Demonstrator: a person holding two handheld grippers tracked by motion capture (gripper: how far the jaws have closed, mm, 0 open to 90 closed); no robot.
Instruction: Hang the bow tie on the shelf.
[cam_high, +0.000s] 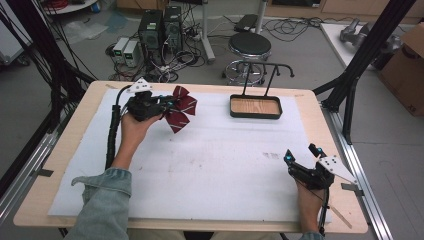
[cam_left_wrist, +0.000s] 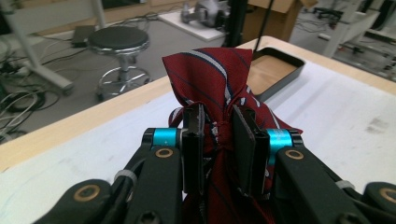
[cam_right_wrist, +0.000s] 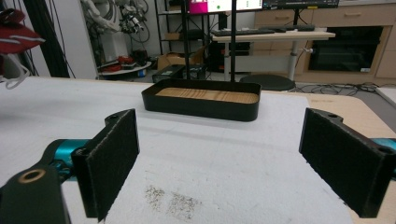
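Across the middle of the high view lies a wooden worktop under a white mat that carries faint grey smudges; beyond it, grey floor holds a black stool, computer towers and tangled cables. Upper left of centre, the left gripper is clamped on the knot of a dark red striped bow tie, whose wings fan up-right and down. A wood-bottomed black tray sits upper right. Lower right, the right gripper holds its jaws wide apart.
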